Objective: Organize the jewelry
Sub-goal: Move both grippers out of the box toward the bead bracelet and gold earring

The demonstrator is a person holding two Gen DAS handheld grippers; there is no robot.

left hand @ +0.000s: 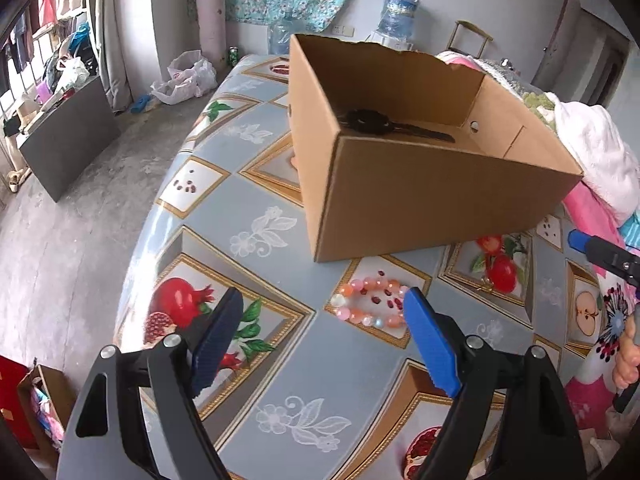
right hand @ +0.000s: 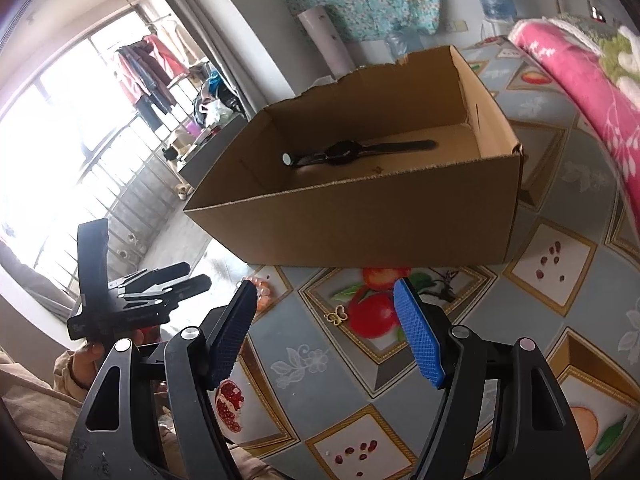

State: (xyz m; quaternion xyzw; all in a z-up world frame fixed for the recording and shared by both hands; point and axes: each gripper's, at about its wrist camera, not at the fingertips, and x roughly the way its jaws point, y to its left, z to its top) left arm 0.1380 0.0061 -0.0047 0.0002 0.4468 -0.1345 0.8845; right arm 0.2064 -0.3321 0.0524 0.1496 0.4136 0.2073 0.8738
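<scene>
Black wristwatch (right hand: 352,151) already in open brown cardboard box (left hand: 440,200); pink-orange bead bracelet (left hand: 370,300) & small gold butterfly charm (right hand: 337,316) still on table near box's front wall, w/ left gripper (left hand: 324,320) & right gripper (right hand: 326,312) both spread, empty.

Bright barred window (right hand: 60,128), grey concrete floor (left hand: 72,216)

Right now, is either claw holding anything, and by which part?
Nothing held. Left claw is open above the table, the bead bracelet lying loose just ahead. Right claw is open too, the small gold brooch untouched on the tablecloth.
</scene>
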